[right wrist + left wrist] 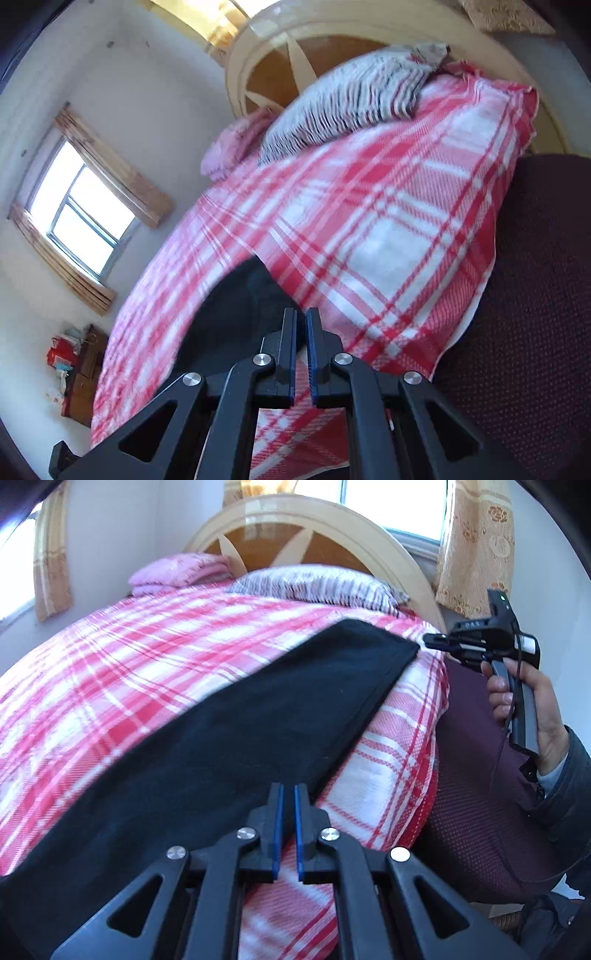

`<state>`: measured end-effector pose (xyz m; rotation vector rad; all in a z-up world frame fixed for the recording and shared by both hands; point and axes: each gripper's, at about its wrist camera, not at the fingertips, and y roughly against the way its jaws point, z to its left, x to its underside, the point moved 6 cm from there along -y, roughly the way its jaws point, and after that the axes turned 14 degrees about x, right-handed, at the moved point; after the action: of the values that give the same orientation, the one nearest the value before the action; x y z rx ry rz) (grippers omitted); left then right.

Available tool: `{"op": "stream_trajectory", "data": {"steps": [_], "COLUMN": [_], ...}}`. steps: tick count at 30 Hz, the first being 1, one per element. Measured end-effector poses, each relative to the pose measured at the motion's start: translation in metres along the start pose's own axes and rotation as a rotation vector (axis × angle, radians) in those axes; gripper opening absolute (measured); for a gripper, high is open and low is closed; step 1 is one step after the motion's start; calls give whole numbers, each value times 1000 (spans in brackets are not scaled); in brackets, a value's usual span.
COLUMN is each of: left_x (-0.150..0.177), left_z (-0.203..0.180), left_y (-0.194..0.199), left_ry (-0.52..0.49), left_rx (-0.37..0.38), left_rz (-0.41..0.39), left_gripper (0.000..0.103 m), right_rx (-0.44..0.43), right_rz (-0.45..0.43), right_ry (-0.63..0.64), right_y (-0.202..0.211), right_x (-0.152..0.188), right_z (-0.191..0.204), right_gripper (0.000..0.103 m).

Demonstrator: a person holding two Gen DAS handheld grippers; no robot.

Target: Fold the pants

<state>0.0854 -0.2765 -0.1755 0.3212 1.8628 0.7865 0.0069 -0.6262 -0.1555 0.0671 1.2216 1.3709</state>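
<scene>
Black pants (236,716) laid long from 7 to 2 o'clock on plaid bedspread (122,664); left gripper (289,794) nearer, shut empty; right gripper (428,639) shut empty beside far end.

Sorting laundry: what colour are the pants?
Black pants; clearest in the left wrist view.

One pair of black pants (258,709) lies across one bed with a single red-and-white plaid cover (122,664). Two pillows sit at the one arched wooden headboard (295,520): one striped grey (317,585), one pink (177,572). Two grippers are in play, the left gripper (289,794) and the right gripper (434,639), with one hand (524,701) showing. Two curtained windows (81,218) (395,506) light the room.
</scene>
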Motion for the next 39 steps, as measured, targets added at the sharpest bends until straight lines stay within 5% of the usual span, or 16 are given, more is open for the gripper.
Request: {"op": "stream_trajectory", "data": {"steps": [5,12,13,16,19,22,26,30,32,36,39], "left_x": [20,61,63,65,74,74,65,50,49,56,61], "left_z": [32,40,37,36,36,36,36,46,54,65,66], "left_y": [36,31,28,19,12,16,27,39,39,30,22], "left_ry": [63,106,97,89,104,115,118,128,140,193,201], "left_rx": [-69,-61,-59,-48,-22,1,-16,-34,-52,-37,-35], "left_rz": [-37,22,26,25,49,45,12,-50,-55,-54,-27], "left_gripper": [6,6,6,10,15,19,19,25,38,38,38], "right_rx": [-108,-324,-332,-406,-417,-317,-381,-363,-286,-94,45], "right_rz": [-16,151,171,246,288,382,350,211,169,138,140], "right_ry": [157,614,656,760,809,820,806,740,651,401,353], "right_y": [25,41,41,40,30,5,21,32,19,-33,-67], "right_x": [24,145,159,205,230,245,227,162,116,16,-24], "right_z": [57,189,198,222,224,215,215,206,189,144,118], "right_gripper": [5,7,9,44,47,47,47,47,47,47,46]}}
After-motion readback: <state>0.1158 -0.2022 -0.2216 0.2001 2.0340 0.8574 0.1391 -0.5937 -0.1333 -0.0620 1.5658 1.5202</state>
